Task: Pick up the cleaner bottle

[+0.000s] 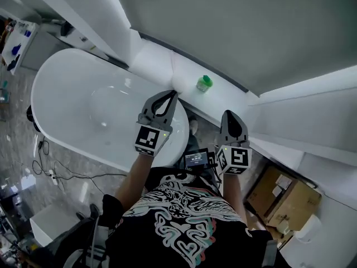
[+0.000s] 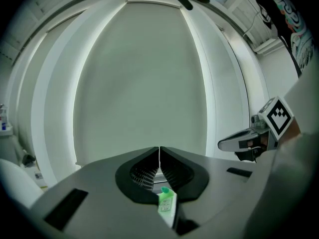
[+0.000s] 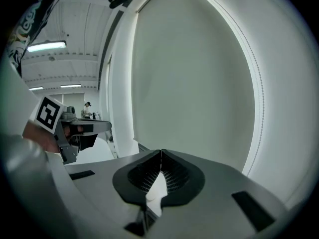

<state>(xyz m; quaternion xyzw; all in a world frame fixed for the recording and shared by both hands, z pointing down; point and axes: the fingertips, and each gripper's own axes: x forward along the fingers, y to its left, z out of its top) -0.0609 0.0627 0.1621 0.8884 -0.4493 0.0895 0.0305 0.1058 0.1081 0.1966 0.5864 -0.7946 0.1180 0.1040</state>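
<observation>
With the left claw and right claw both pinched shut and empty, either could topple the cleaner bottle standing just ahead between them unless its jaws part first.

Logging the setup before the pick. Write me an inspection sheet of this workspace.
Surface: white ledge along the wall, next to the white bathtub.
Job's things: green cleaner bottle upright on the ledge, untouched.
Clutter: cardboard boxes on the floor at right.
Grippers: left gripper and right gripper both shut and empty, short of the bottle.
Cables: black cable lying on the floor beside the bathtub.
Surroundings: grey wall panel; grey marbled floor.
</observation>
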